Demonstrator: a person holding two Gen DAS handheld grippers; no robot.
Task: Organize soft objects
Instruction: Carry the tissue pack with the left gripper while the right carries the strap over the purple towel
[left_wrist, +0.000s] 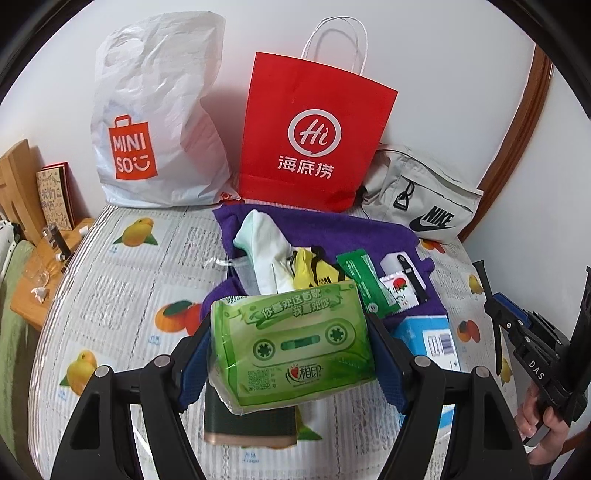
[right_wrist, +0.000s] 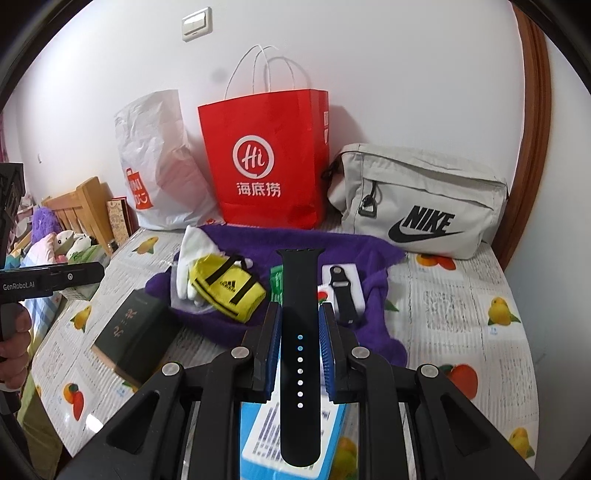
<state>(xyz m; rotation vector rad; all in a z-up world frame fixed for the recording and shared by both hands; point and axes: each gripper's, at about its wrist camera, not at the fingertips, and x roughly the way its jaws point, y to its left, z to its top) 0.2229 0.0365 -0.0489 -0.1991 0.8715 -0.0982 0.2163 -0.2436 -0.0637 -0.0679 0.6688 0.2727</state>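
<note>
Left wrist view: left gripper (left_wrist: 291, 354) pinches a green tissue pack (left_wrist: 291, 347) between its blue pads, jaws wide around it, pack lifted above the fruit-print tablecloth (left_wrist: 122, 288). Behind it — a purple towel (left_wrist: 332, 229) carrying a white sock (left_wrist: 266, 251), a yellow pouch (left_wrist: 314, 273) and a green sachet (left_wrist: 360, 280). A white Miniso bag (left_wrist: 155, 122), red paper bag (left_wrist: 310, 136) and grey Nike bag (left_wrist: 421, 192) stand against the wall.

Right wrist view: right gripper (right_wrist: 300, 332) is pressed together on a black watch strap (right_wrist: 300, 332), which runs lengthwise between the pads — raised over a blue box (right_wrist: 291, 439). A dark green book (right_wrist: 136, 325) lies left of the towel
</note>
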